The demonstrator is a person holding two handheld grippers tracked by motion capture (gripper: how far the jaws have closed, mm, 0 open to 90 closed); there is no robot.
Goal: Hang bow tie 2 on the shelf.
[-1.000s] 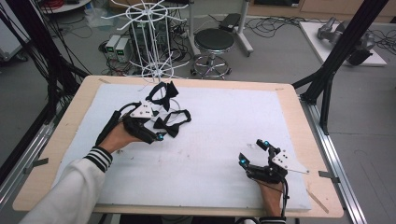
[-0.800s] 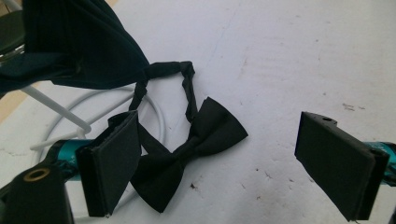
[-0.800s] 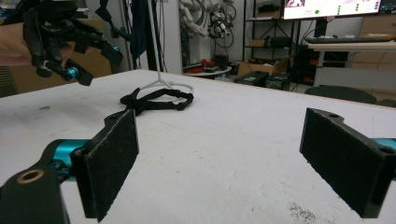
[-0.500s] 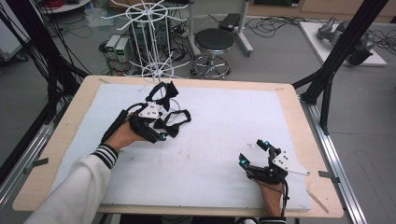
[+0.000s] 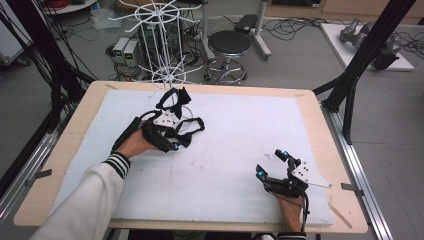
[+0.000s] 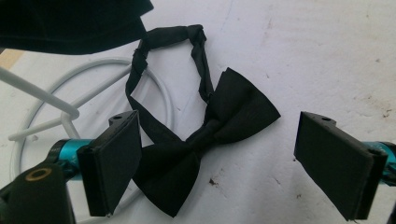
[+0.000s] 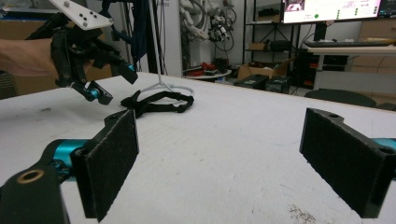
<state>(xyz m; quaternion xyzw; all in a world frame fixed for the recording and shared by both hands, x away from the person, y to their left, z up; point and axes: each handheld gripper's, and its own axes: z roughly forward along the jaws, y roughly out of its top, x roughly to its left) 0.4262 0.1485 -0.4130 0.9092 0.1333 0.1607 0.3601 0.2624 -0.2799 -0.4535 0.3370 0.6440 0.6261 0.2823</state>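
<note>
High view surface: white mat [image 5: 225,150] laid on a wooden table [image 5: 320,130].
Room: stool [image 5: 228,47] and cables seen behind.
Bow tie [image 6: 205,140]: laid flat on mat beside wire stand [image 5: 162,45].
Left gripper [image 5: 172,135]: jaws held wide above bow tie.
Right gripper [image 5: 272,165]: jaws held wide, nothing gripped.

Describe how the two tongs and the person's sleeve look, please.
Both tongs, left and right, are black frames with flat black pads, teal fittings behind them and a grey three-cornered plate on top. The left sleeve is white with a dark-striped cuff.
</note>
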